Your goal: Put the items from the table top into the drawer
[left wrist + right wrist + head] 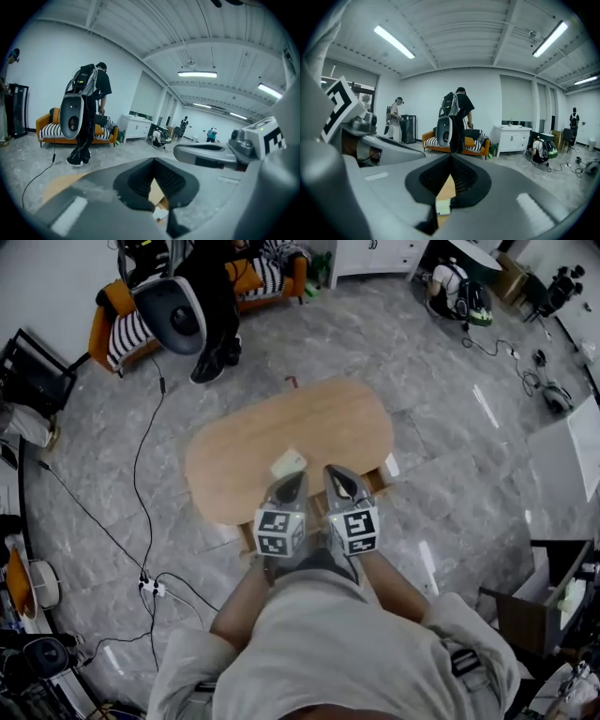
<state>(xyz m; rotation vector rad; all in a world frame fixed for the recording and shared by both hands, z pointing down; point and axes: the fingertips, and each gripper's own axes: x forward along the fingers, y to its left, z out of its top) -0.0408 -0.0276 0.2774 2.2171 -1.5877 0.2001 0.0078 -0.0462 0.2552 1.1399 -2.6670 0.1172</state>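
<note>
An oval wooden table [309,423] stands on the grey floor far below me. Near its front edge lies a small pale flat item [288,464]. That pale item [443,206] also shows through the gap under the pads in the right gripper view. My left gripper [296,481] and right gripper [337,474] are side by side, high above the table's near edge. Both are shut with nothing between the jaws. In the left gripper view the left gripper [153,160] points nearly level across the room. The right gripper [451,157] points the same way. A brown drawer-like part [377,484] sticks out under the table's near right edge.
A person with a backpack device [211,296] stands by an orange striped sofa [122,329] beyond the table. Black cables [141,474] run across the floor at left. A white cabinet [513,137] is at the back, and boxes [539,601] sit at right.
</note>
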